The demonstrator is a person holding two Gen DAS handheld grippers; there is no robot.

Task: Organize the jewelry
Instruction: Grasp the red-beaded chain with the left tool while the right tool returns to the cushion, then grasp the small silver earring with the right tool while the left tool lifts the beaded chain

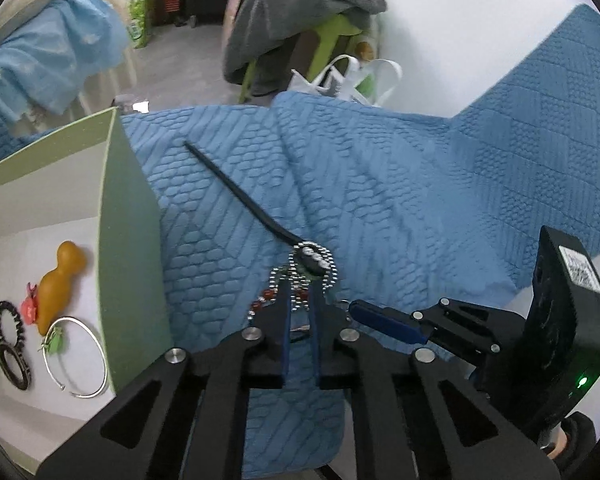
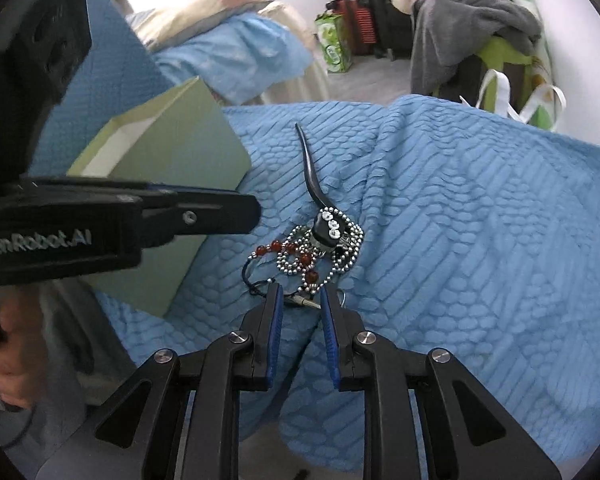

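Blue quilted bedding (image 1: 380, 184) fills the middle of both views, with a cluttered bedroom seen along the top of each frame. At the left of the left wrist view a green box (image 1: 132, 240) stands open, and a bangle (image 1: 80, 356), a black coil hair tie (image 1: 10, 324) and an orange figure (image 1: 60, 280) are seen inside it. A tangle of bead chain (image 2: 320, 252) with red beads lies at the centre of the bedding, with a black hair stick (image 2: 312, 176) laid across it. The left gripper (image 1: 300, 304) is held over the near edge of the tangle, its fingers nearly together; whether chain is pinched cannot be told. The right gripper (image 2: 300, 300) is held just short of the pile, fingers apart. A pick-up of the chain is judged to be in hand; next, a firm grasp and a lift toward the box are called for.
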